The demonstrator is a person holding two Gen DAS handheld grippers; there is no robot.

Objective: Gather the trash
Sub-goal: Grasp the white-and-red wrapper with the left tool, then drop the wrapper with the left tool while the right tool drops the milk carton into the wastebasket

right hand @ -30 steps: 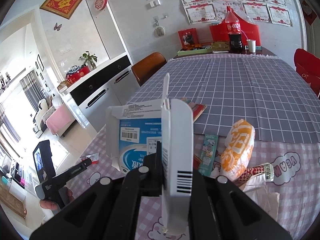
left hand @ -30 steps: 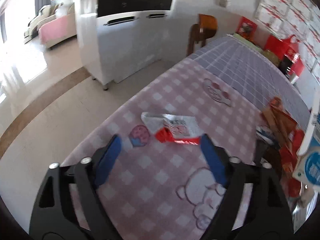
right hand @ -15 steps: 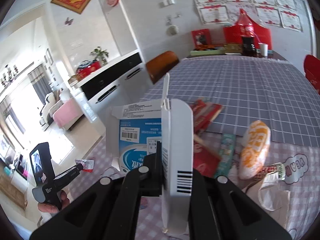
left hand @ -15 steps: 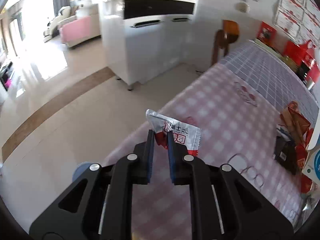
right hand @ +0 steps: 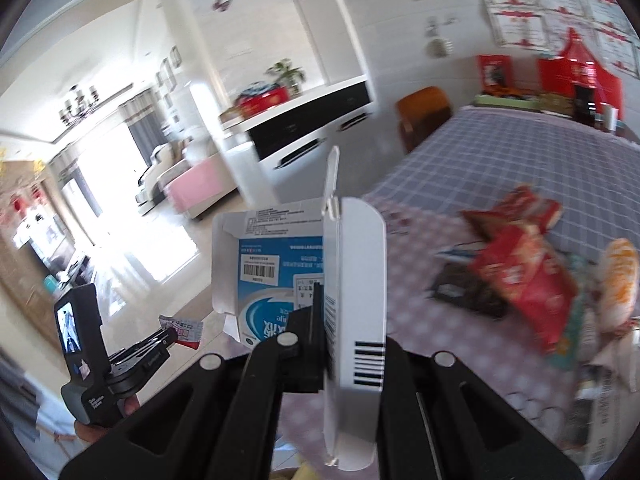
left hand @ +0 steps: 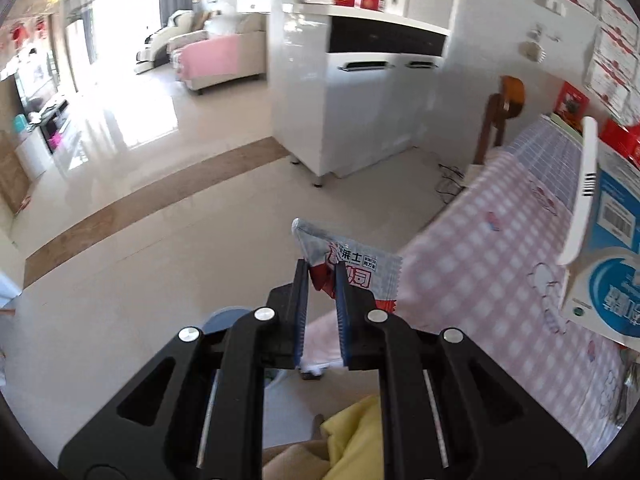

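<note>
My left gripper (left hand: 322, 276) is shut on a silver and red snack wrapper (left hand: 352, 264) and holds it in the air past the table's edge, over the floor. It also shows in the right wrist view (right hand: 170, 334) with the wrapper (right hand: 182, 326). My right gripper (right hand: 326, 308) is shut on a flap of an empty blue and white carton (right hand: 280, 276), held above the pink checked tablecloth (right hand: 420, 320). The carton shows at the right of the left wrist view (left hand: 608, 240).
Several wrappers lie on the table: a red bag (right hand: 520, 256), a dark packet (right hand: 468, 292), an orange and white bag (right hand: 616, 276). A white cabinet (left hand: 360, 100) and a wooden chair (left hand: 502, 108) stand beyond the table. A blue round object (left hand: 224, 316) sits on the floor below my left gripper.
My left gripper shut on the snack wrapper, lifted it off the table and carried it out over the floor. My right gripper with the carton swung left.
</note>
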